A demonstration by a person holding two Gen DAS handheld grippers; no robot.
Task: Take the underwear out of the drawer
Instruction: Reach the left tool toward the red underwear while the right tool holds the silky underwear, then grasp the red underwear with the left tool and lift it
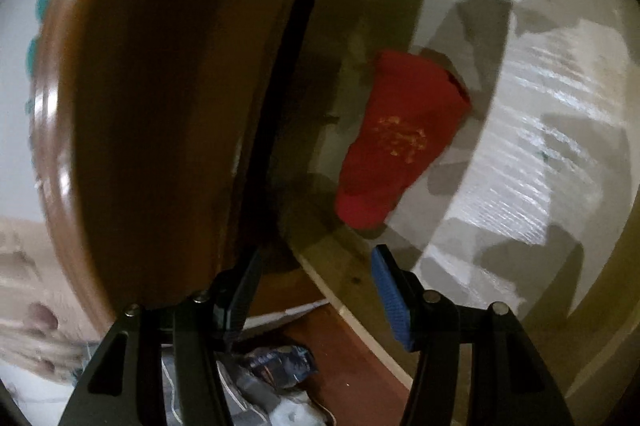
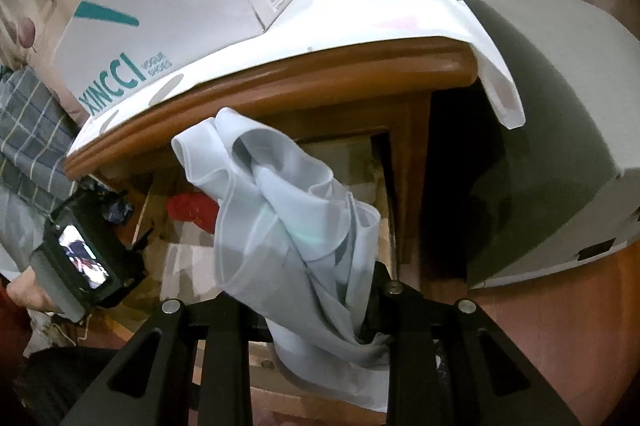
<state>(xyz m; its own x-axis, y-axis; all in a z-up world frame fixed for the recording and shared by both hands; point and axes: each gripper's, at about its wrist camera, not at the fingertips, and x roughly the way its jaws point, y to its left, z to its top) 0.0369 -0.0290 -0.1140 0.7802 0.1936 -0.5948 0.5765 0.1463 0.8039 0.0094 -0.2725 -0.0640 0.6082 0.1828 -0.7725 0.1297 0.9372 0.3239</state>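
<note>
In the right wrist view, pale blue-grey underwear (image 2: 288, 218) hangs crumpled from my right gripper (image 2: 316, 310), which is shut on its lower folds above the open drawer (image 2: 176, 266). The cloth hides the fingertips. A red garment (image 2: 188, 208) lies in the drawer behind it. My left gripper (image 2: 86, 262) hovers at the drawer's left side. In the left wrist view, the left gripper (image 1: 316, 254) stands open, its blue pads (image 1: 390, 298) apart with nothing between them. It points into the paper-lined drawer (image 1: 520, 146) at the red garment (image 1: 396, 138) with its gold print.
The brown wooden nightstand (image 2: 280, 82) carries a white cloth and a white shoe box (image 2: 160, 6) on top. A grey box (image 2: 560, 126) stands to its right on the red-brown floor. Its wooden front (image 1: 160, 106) fills the left wrist view's left side. Crumpled bags (image 1: 276, 366) lie below.
</note>
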